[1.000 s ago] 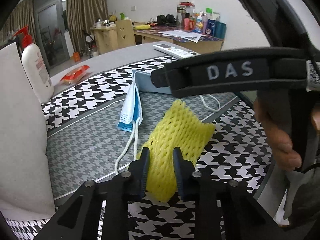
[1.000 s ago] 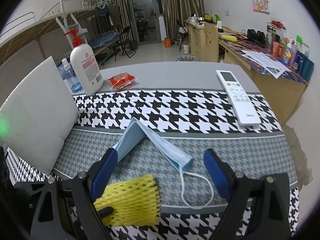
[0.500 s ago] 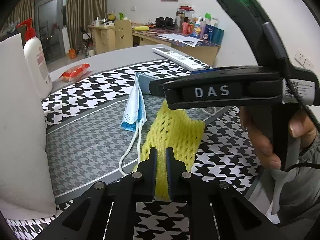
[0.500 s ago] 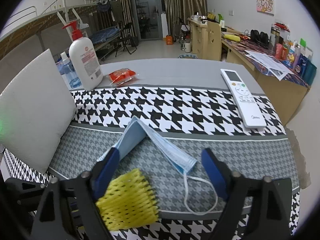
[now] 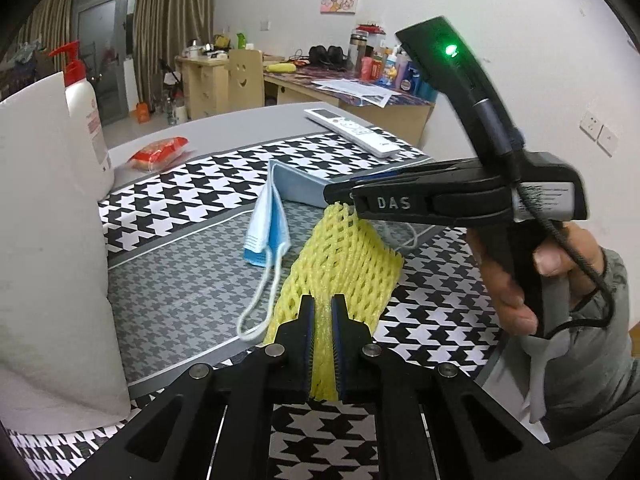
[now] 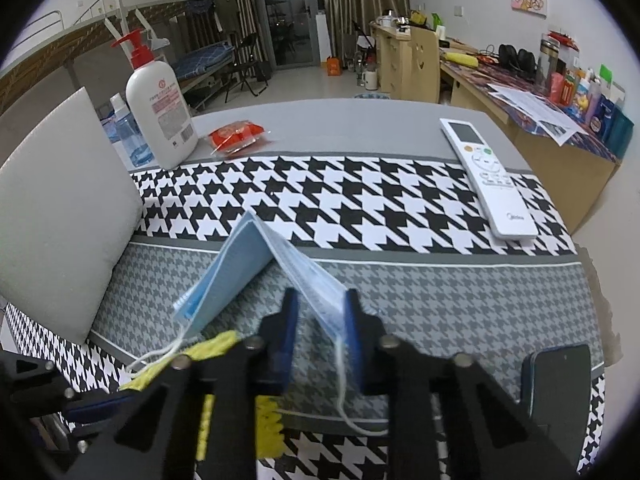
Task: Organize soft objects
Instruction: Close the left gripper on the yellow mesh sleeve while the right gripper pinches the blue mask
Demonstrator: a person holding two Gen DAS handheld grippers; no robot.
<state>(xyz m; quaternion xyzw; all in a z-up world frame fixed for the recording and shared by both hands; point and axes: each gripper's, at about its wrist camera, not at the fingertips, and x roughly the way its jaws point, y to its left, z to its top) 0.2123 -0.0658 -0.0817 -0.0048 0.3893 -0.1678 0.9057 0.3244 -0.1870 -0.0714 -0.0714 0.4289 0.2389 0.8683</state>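
Both tongs: left [image 5: 322, 312] pinches yellow foam net [image 5: 344, 256]; right [image 6: 318, 320] half-closed around mask [image 6: 280, 264].

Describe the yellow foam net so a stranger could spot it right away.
On the houndstooth tablecloth, look at the near edge beside the blue folded face mask. The yellow foam mesh sleeve is pinched in the left hand-held gripper; it is the only yellow, netted item there.

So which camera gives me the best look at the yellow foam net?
The left wrist view. There the yellow foam net fills the center, its mesh clear, pinched at the near end by the left gripper. The right wrist view shows only yellow scraps low down, mostly hidden behind the right gripper.
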